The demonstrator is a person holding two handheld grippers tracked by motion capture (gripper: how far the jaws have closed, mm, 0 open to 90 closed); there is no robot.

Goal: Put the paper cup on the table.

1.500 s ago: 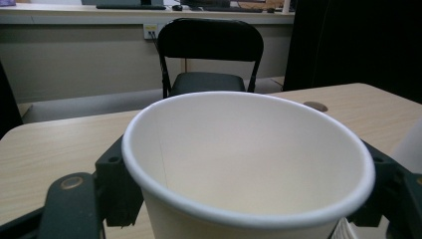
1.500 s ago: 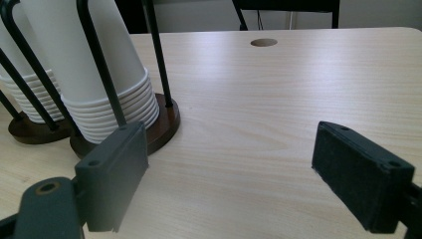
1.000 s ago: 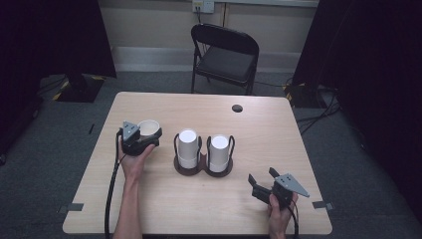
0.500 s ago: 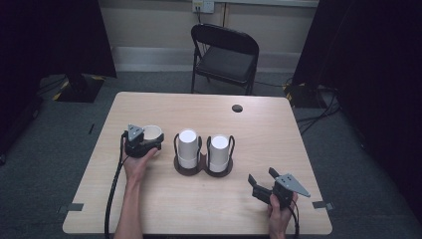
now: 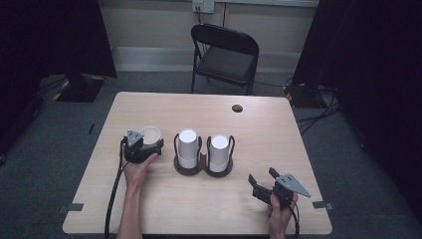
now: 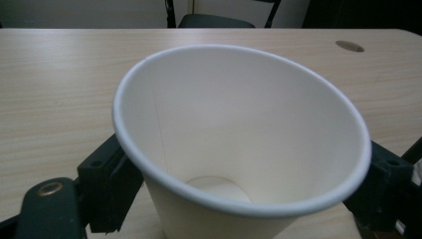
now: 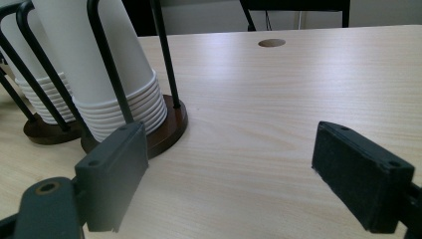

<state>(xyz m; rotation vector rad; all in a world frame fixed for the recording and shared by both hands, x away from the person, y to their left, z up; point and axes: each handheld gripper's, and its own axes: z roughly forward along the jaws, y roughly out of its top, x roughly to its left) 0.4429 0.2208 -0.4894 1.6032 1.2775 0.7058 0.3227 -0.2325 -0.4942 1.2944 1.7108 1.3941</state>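
A light wooden table point(image 5: 278, 149) stands before a black folding chair point(image 5: 226, 55) at 12 o'clock. Near the middle, a dark holder point(image 5: 203, 167) carries two stacks of white cups point(image 5: 188, 148) side by side. At 9 o'clock of it, the left gripper point(image 5: 149, 142) has its jaws around a single open paper cup point(image 5: 150, 134). At 4 o'clock, the right gripper point(image 5: 261, 180) rests with jaws spread apart. A small round hole point(image 5: 237, 108) sits at 1 o'clock.

1. The high view looks forward and down over the whole pale wooden surface point(image 5: 278, 124).
2. The left gripper view sits very near a white paper cup point(image 6: 239, 134), facing the far edge.
3. The right gripper view looks low across that surface; it and the high view share the two stacks of white cups in black wire holders point(image 7: 99, 64).
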